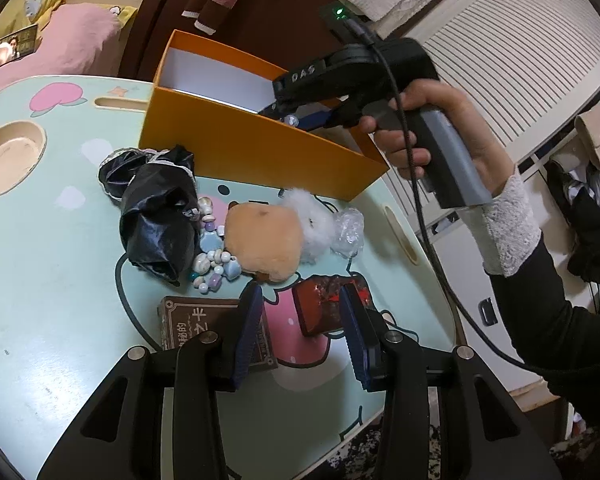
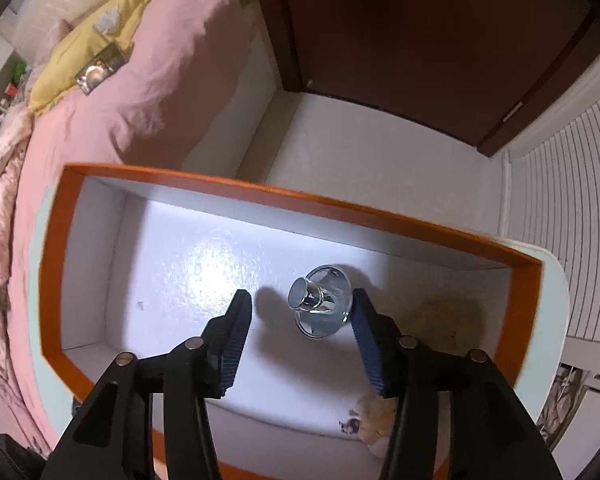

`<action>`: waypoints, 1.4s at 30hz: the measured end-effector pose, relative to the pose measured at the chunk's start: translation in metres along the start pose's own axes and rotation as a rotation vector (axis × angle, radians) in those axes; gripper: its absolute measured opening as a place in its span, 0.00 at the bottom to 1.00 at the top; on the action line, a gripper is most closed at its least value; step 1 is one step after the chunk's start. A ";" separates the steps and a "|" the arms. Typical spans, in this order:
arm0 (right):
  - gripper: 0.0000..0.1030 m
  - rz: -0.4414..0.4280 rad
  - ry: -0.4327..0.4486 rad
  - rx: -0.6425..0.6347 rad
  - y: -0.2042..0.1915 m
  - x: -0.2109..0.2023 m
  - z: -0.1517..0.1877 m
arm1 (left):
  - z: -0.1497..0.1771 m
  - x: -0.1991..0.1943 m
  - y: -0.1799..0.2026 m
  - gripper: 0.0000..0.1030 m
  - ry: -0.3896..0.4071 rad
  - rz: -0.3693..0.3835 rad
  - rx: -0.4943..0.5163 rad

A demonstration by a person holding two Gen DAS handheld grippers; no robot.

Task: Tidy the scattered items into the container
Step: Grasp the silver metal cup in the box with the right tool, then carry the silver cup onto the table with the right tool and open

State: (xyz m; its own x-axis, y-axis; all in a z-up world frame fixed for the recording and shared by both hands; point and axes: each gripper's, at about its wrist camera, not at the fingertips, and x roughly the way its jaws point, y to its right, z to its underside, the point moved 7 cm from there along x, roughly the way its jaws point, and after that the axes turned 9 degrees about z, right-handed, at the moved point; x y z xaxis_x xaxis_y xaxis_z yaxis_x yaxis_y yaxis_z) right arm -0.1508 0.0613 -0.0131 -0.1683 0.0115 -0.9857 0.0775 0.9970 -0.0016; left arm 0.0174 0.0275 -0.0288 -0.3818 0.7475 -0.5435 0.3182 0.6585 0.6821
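The right gripper (image 2: 302, 310) hangs over the orange box (image 2: 52, 248) with its jaws spread wide and nothing between them. Below the gap a shiny metal knob (image 2: 318, 302) sits on the box's white floor, close to the right finger; whether it touches it cannot be told.

The left gripper (image 1: 300, 308) hovers low over the bench (image 1: 52, 280), jaws also spread and holding nothing. A brown card box (image 1: 196, 322) lies under its left finger and a red packet (image 1: 320, 308) by its right one. Just beyond them lie a tan plush (image 1: 264, 236) with a white fluffy tuft (image 1: 310, 212), a clear wrapper (image 1: 348, 230) beside the tuft, a heap of beads (image 1: 214, 256), and a crumpled black bag (image 1: 156, 208) touching the beads. The box stands at the bench's far side, behind this cluster.
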 end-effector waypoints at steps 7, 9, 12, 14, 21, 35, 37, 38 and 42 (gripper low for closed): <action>0.28 0.018 0.043 -0.001 0.006 -0.003 0.002 | -0.001 0.000 -0.001 0.40 0.006 -0.004 -0.007; 0.28 0.003 0.060 0.012 0.007 -0.006 0.002 | -0.001 -0.001 -0.001 0.40 0.006 -0.016 -0.002; 0.28 -0.037 0.110 0.017 0.006 -0.020 0.005 | -0.004 0.000 -0.002 0.40 0.008 -0.019 -0.010; 0.28 -0.063 0.161 0.010 0.002 -0.036 0.010 | -0.004 -0.001 -0.003 0.40 0.012 -0.022 -0.017; 0.28 -0.171 0.308 -0.048 -0.013 -0.092 0.057 | -0.010 -0.005 -0.004 0.40 0.037 -0.037 -0.036; 0.28 -0.153 0.229 -0.087 -0.034 -0.059 0.156 | -0.014 -0.014 -0.021 0.40 0.051 -0.121 -0.059; 0.28 -0.145 0.219 -0.085 -0.035 -0.055 0.161 | -0.015 -0.013 -0.021 0.40 0.053 -0.128 -0.060; 0.28 -0.144 0.216 -0.082 -0.035 -0.053 0.162 | -0.015 -0.013 -0.021 0.40 0.052 -0.130 -0.059; 0.28 -0.152 0.224 -0.073 -0.032 -0.051 0.167 | -0.014 -0.016 -0.016 0.40 0.057 -0.134 -0.048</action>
State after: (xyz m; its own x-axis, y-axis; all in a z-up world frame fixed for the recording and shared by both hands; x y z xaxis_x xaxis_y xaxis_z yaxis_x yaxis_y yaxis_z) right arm 0.0193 0.0162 0.0094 -0.3864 -0.1299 -0.9131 -0.0352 0.9914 -0.1261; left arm 0.0061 0.0037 -0.0246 -0.4670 0.6462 -0.6037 0.2199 0.7461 0.6285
